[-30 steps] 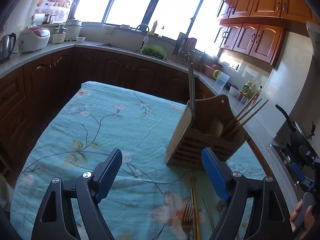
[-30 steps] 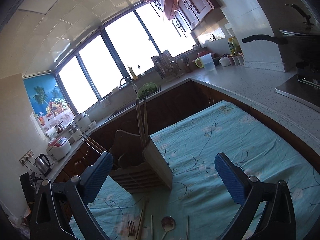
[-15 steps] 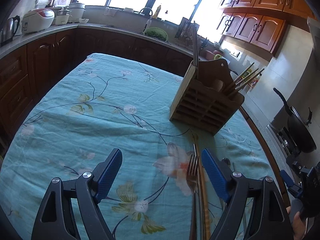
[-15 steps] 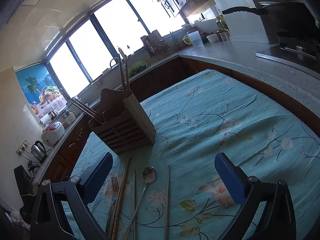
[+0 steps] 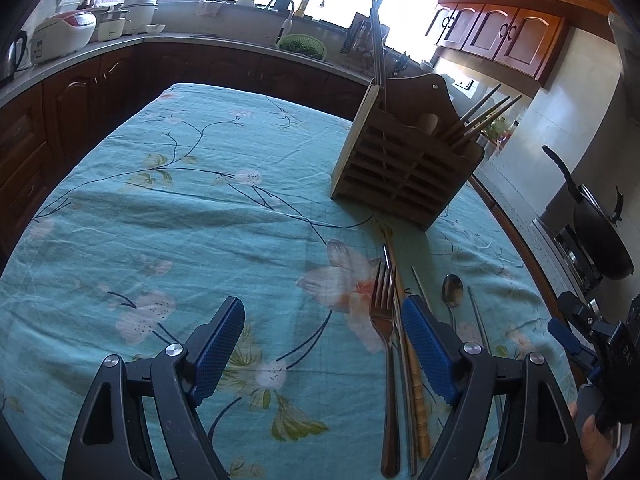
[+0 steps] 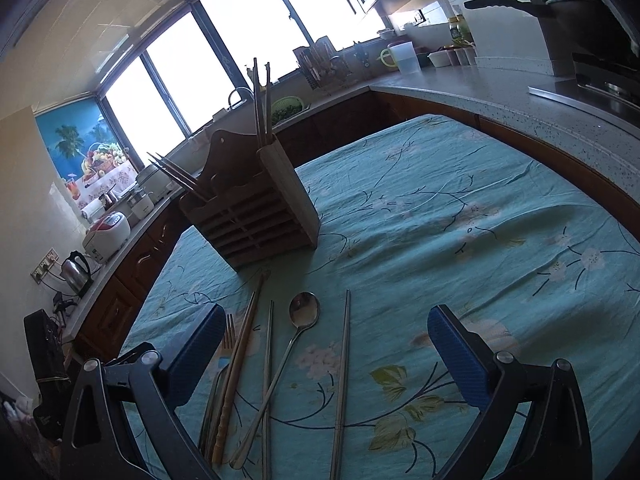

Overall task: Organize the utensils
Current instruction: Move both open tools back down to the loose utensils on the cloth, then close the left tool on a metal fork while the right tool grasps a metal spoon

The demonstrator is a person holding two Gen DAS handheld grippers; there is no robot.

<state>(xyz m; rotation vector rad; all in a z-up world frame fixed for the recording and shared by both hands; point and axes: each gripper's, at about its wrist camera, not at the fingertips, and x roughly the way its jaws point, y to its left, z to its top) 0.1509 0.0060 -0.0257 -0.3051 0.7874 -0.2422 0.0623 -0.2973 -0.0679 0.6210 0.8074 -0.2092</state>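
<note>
Left wrist view: left gripper point(image 5: 322, 344) is spread wide, holding nothing, low over the teal flowered tablecloth point(image 5: 180, 220). Fork point(image 5: 384, 320) lies just inside the right-hand finger, tines pointing far; a wooden chopstick point(image 5: 404, 320) runs right beside it, touching or nearly so. Spoon point(image 5: 452, 292) and metal chopsticks point(image 5: 478, 320) sit further right, outside the jaws. Wooden holder point(image 5: 404, 172) stands far right of centre, already with chopsticks in both end slots.

Risk here: fork and wooden chopstick are packed so close that closing would likely pinch both, or skate one sideways on the wrinkled cloth. Fork is also off-centre, so the right finger may land on it rather than beside it.

Right wrist view: right gripper point(image 6: 322, 356) is wide too, and empty. Spoon, one long metal chopstick point(image 6: 344, 360) and a second metal chopstick point(image 6: 268, 360) all lie between the fingers; fork and wooden chopstick lie by the left finger point(image 6: 192, 356). Holder is far, left of centre.

Risk: spoon handle appears to cross the second chopstick, so a lift could drag it.
</note>
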